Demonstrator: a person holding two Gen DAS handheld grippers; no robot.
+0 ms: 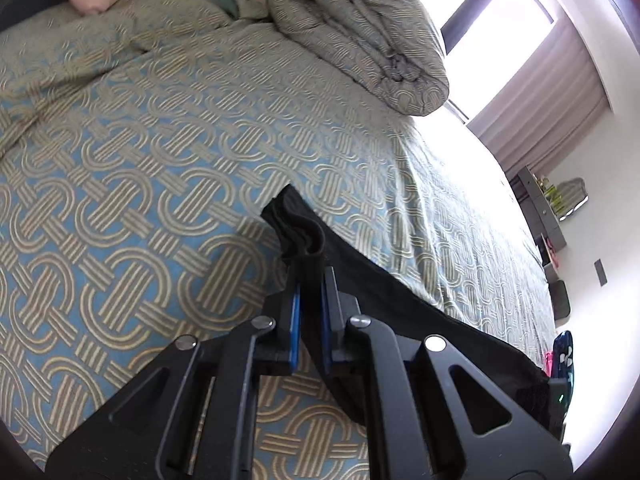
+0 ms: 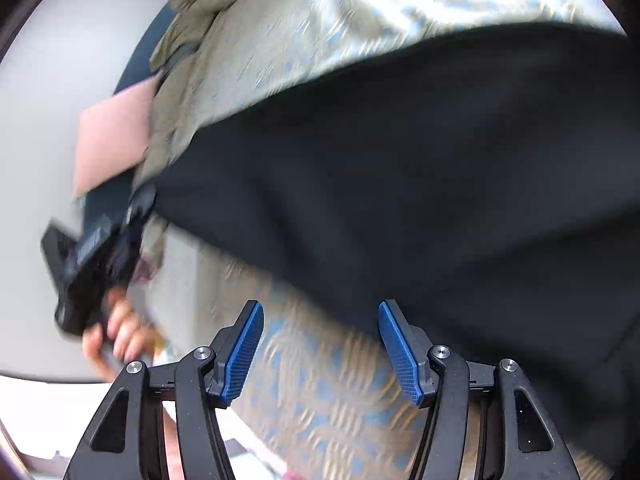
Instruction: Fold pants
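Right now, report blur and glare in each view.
Left wrist view: mostly sharp, window blown out, glare washing the bedspread beside it. Right wrist view: motion-blurred throughout, black pants textureless, only the right gripper crisp.

No text, label, brand, number or sign can be read in either view.

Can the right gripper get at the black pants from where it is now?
Probably yes. The right gripper is open with nothing between its pads, and the black pants hang just ahead of it over the patterned bedspread. Nothing visible blocks the way. The left gripper already pinches the far end.
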